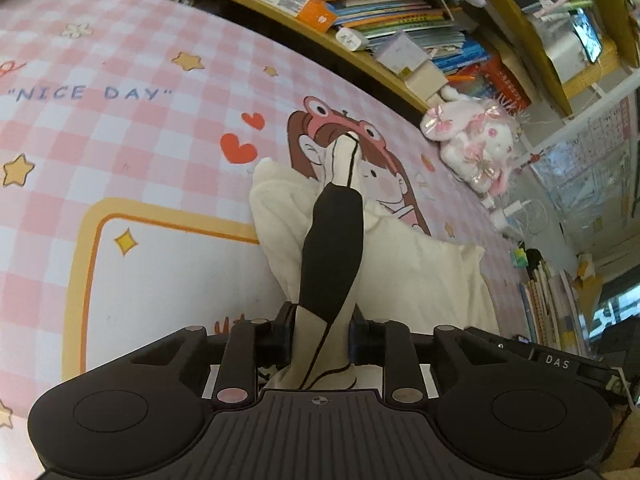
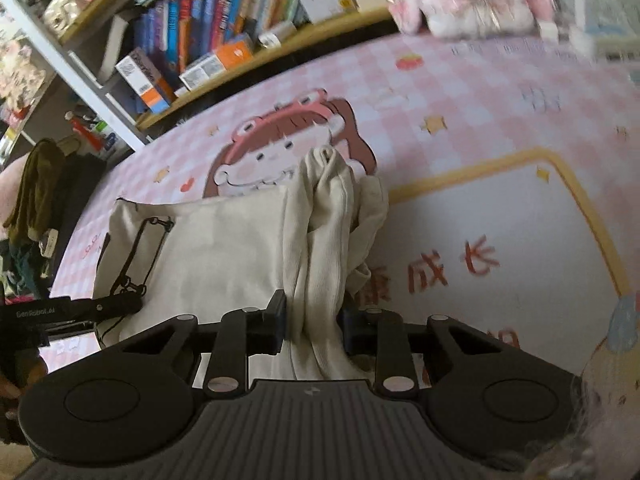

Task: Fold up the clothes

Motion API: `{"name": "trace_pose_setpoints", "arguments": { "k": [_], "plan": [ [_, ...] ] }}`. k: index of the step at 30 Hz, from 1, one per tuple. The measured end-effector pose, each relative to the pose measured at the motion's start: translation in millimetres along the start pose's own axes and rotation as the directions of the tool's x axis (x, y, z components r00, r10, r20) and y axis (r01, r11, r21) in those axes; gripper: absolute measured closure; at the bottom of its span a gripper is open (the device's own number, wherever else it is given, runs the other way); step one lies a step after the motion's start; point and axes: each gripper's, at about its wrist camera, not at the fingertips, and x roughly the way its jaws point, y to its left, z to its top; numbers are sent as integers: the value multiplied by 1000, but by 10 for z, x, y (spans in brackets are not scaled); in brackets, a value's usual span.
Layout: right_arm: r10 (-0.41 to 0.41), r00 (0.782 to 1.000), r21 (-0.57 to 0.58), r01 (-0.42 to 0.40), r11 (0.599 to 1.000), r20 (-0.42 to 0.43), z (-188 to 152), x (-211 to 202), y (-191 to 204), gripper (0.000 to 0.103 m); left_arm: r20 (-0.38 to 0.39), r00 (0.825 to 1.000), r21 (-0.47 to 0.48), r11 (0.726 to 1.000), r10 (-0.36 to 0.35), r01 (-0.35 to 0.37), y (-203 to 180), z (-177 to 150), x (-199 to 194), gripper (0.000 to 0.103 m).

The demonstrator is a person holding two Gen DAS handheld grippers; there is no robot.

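A cream garment (image 1: 420, 276) with a black printed patch lies bunched on the pink checked cartoon mat (image 1: 120, 140). My left gripper (image 1: 320, 340) is shut on a fold of it; the black-and-cream cloth (image 1: 332, 248) stands up between the jaws. In the right wrist view my right gripper (image 2: 312, 324) is shut on a ribbed cream fold (image 2: 324, 220) of the same garment, whose flat part (image 2: 208, 240) spreads to the left on the mat (image 2: 480, 120). The left gripper's black body (image 2: 72, 308) shows at the left edge there.
A wooden shelf full of books (image 1: 380, 4) runs along the mat's far edge. A white and pink plush toy (image 1: 472, 140) sits by it, with chargers and cables (image 1: 504, 212) close by. Dark clothes (image 2: 36, 192) hang at the left in the right wrist view.
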Motion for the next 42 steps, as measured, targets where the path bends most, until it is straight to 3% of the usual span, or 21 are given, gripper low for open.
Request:
{"name": "trace_pose_setpoints", "arguments": {
  "k": [4,6,11,16,19,22,29,42],
  "plan": [
    [3,1000,48,-2,999,-17,-4,23,-76,62,-2,1000,-48,999,11,-11,82,-7,34,57],
    [8,1000,72,-7,997,-21,-7,31,-116,61,-6,1000,-78,997,15,-16,130,-13,56,51],
    [32,999,141,-26,990,-43,-14,82,-248,54,13,1000,-115,993,-23,24,191,-14,88,50],
    [44,998,117,-38,992,-42,6,131,-210,53,25,999,-110,993,-33,36,170,2,122,58],
    [42,998,83,-37,996,-52,17,172,-160,65,30,999,-77,997,-15,18,100,-8,105,73],
    [40,998,49,-38,998,-52,21,169,-99,75,37,999,-43,999,2,-1,31,-18,87,81],
    [20,1000,-60,-19,998,15,30,21,78,79,71,997,16,1000,14,-15,-95,-23,4,83],
    [23,999,-85,-20,996,39,43,-61,168,79,101,995,53,998,10,-15,-175,-25,-70,83]
  ]
}}
